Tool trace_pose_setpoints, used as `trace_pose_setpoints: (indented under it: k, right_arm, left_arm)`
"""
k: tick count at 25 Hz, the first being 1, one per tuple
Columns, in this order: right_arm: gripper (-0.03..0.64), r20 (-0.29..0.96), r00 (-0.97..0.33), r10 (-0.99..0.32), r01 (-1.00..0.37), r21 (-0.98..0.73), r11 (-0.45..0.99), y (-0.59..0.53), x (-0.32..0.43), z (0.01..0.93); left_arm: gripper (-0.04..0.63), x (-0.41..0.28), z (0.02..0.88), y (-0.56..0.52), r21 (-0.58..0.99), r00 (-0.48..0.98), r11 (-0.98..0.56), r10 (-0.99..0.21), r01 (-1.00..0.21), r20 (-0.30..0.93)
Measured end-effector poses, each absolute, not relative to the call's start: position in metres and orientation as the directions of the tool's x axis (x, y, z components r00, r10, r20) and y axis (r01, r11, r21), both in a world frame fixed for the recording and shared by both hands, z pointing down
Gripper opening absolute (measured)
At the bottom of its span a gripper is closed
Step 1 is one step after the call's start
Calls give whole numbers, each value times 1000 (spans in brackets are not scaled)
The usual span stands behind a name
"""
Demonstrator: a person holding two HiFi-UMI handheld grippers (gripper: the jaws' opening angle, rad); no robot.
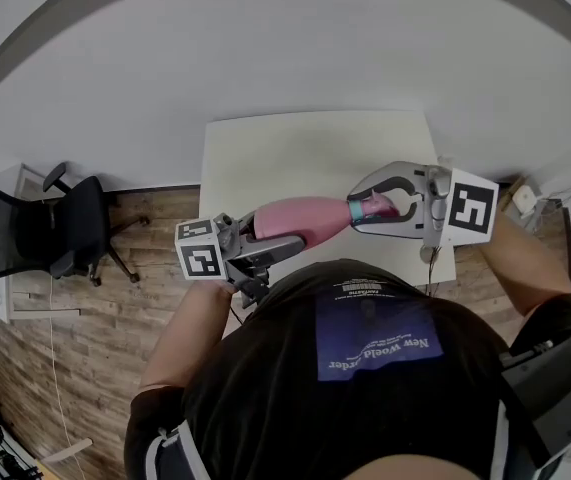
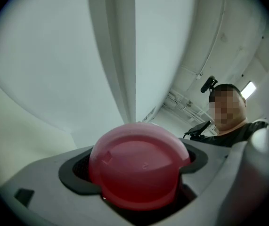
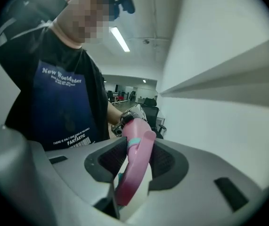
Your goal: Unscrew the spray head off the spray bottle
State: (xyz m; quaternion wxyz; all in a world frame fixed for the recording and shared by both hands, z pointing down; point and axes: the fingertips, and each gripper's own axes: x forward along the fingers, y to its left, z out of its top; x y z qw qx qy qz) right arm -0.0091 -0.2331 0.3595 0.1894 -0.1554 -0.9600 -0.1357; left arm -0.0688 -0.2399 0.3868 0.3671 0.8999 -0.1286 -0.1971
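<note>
white table (image 1: 305, 158) set against a pale wall. black office chair (image 1: 45, 230) well off the table's left side, on wood floor (image 1: 115, 298). pink spray bottle (image 1: 300, 218) held level in the air above the table's near edge, clear of the tabletop, base toward the table's left corner. left gripper (image 1: 268, 240) just off the table's near left corner, jaws clamped on the bottle's base end. right gripper (image 1: 363, 208) above the table's near right part, jaws closed on the spray head (image 1: 379, 206), pads pressing its pink trigger. teal collar (image 1: 355, 211) between bottle and head.
</note>
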Motion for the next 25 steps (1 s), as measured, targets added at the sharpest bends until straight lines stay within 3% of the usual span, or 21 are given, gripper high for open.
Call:
trace_pose_setpoints:
  k: [6, 12, 15, 21, 25]
  right_arm:
    - [127, 446, -877, 180, 354, 344, 870, -229, -8, 361]
    - [129, 441, -882, 169, 343, 352, 871, -233, -12, 353]
    - [170, 430, -888, 160, 323, 337, 884, -240, -13, 346]
    - [198, 206, -974, 97, 102, 11, 995, -281, 2, 300]
    - [198, 159, -986, 49, -19, -403, 915, -304, 30, 315]
  left_arm:
    - [468, -68, 389, -239, 723, 884, -689, -369, -51, -289]
    - [468, -70, 385, -243, 680, 877, -728, -381, -88, -293]
    - [468, -79, 383, -246, 656, 867, -745, -399, -116, -299]
    - [468, -100, 378, -254, 521, 843, -803, -471, -288, -260]
    - [468, -103, 376, -250, 394, 817, -825, -520, -405, -248]
